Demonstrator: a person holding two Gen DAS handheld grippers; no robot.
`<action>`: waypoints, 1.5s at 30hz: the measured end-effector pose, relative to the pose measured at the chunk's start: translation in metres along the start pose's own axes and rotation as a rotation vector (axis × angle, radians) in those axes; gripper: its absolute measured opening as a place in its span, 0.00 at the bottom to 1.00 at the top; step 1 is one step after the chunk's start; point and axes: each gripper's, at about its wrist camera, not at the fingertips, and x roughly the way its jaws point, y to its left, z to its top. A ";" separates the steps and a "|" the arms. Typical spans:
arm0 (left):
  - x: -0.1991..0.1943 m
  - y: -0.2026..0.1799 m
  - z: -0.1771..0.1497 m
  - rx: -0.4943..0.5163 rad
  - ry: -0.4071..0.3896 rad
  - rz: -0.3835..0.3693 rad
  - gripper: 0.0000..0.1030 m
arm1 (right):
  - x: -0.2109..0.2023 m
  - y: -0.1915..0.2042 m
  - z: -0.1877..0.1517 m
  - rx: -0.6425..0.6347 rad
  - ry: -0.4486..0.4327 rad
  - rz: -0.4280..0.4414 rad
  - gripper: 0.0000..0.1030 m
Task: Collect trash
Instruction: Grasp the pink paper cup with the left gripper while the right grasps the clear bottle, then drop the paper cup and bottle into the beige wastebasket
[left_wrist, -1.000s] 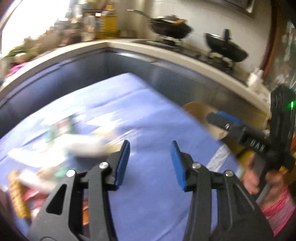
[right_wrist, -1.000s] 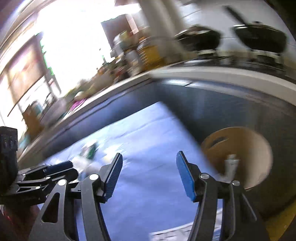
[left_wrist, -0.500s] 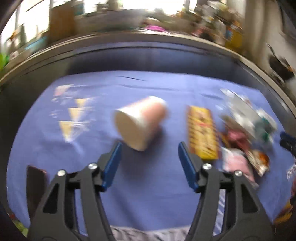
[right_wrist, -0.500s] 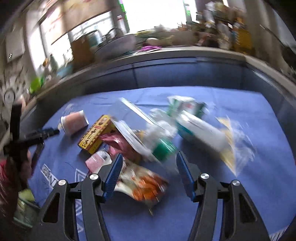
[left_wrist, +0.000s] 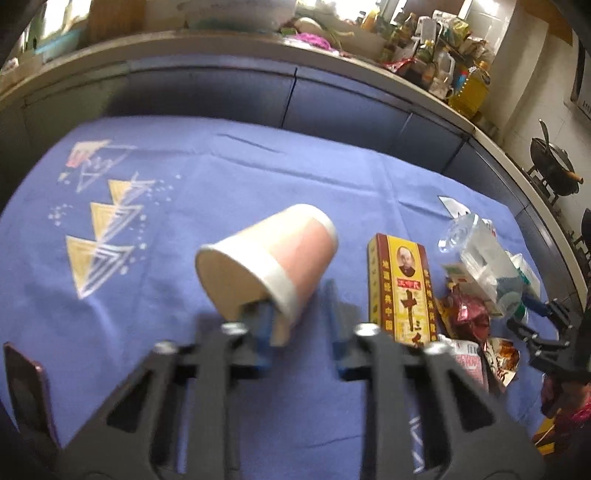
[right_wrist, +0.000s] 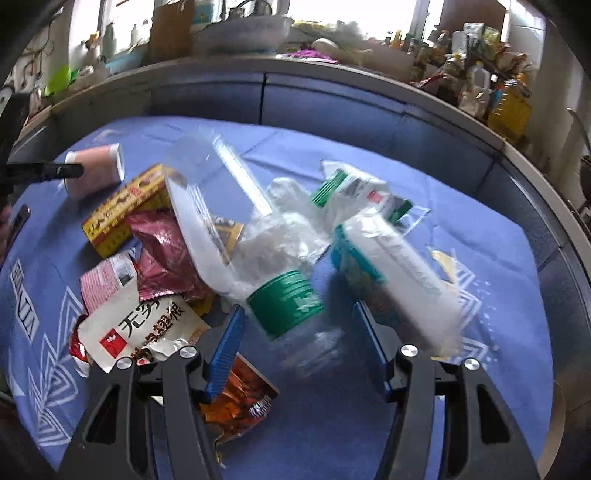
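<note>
**Closing on the paper cup, reaching for the bottle**

Closing is what the jaws of the left gripper (left_wrist: 299, 317) have just been doing, and they are blurred by it. The lower wall at the near end of the paper cup (left_wrist: 273, 251) stands between them. One pad is against this end, the other is just beside the cup and does not seem to press yet, so I read this gripper as not yet clamped. The cup lies on its side on the blue cloth (left_wrist: 221, 177), a little apart from the yellow box (left_wrist: 400, 291).

The right gripper (right_wrist: 295, 332) stands open, its jaws having closed only a little. The green-labelled part of a clear plastic bottle (right_wrist: 284, 302) is between the pads, but they do not touch it. The bottle lies in a pile, with a white snack bag (right_wrist: 147, 332) and a white and green carton (right_wrist: 391, 273) close on either side.

The step in hand, as I judge it, is the first pick: each hand takes one piece of trash. Next, the left jaws must finish pinching the cup wall without crushing it. The right jaws must close on the bottle alone, so the neighbours are not dragged along. No bin is visible, so where the trash goes I cannot tell.
</note>
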 end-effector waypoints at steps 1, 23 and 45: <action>0.003 0.003 0.001 -0.018 0.010 -0.014 0.03 | 0.004 0.003 -0.001 -0.017 0.002 -0.001 0.51; -0.107 -0.110 0.002 0.158 -0.181 -0.235 0.02 | -0.139 -0.068 0.033 0.413 -0.299 0.359 0.36; -0.065 -0.340 0.014 0.486 -0.069 -0.494 0.02 | -0.252 -0.194 0.056 0.475 -0.465 0.069 0.33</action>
